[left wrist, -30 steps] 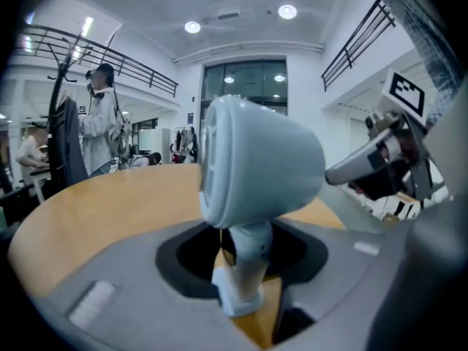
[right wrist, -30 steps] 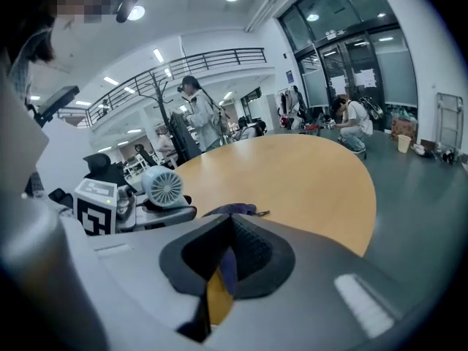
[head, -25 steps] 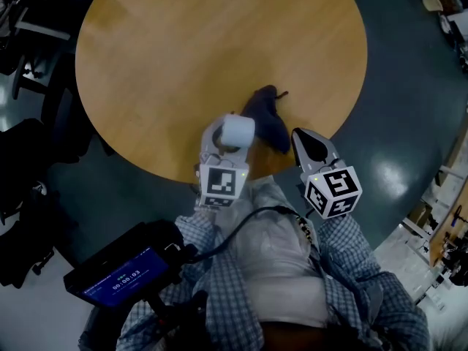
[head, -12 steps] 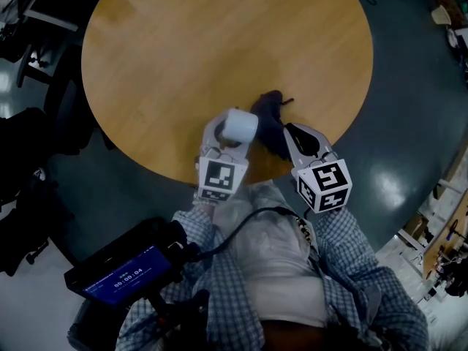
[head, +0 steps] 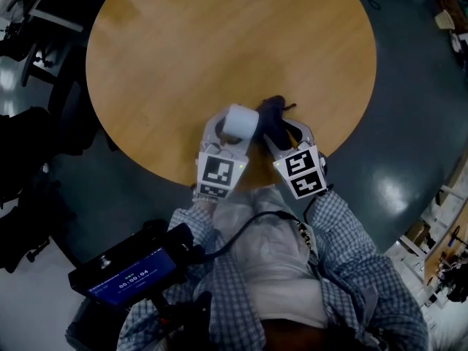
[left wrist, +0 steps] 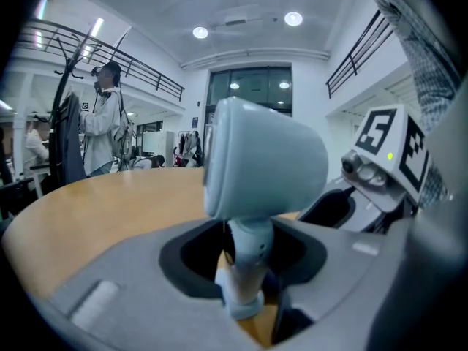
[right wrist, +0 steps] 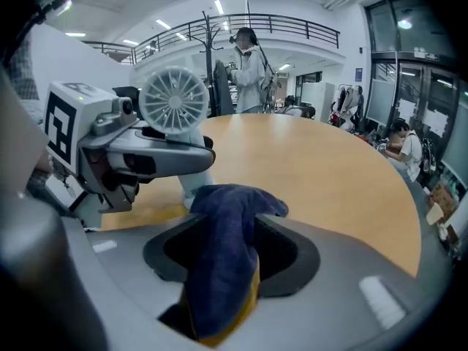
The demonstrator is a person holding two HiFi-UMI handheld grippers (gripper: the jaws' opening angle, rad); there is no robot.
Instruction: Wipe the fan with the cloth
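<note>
Your right hand-held gripper point(head: 285, 134), shut a second ago near the table's point(head: 219, 35) lower edge, has come down toward the centre of the head view. Its jaws have just been opening and now stand wide and slack around the dark blue cloth point(right wrist: 219, 262), which lies heaped on the table between them, not yet pressed by the pads. Your left hand-held gripper point(left wrist: 245, 284) stays clenched on the stem of the white fan point(left wrist: 256, 163), upright just left of the cloth. Judgement: the pick-up is lined up but not made, so wiping has not begun.
</note>
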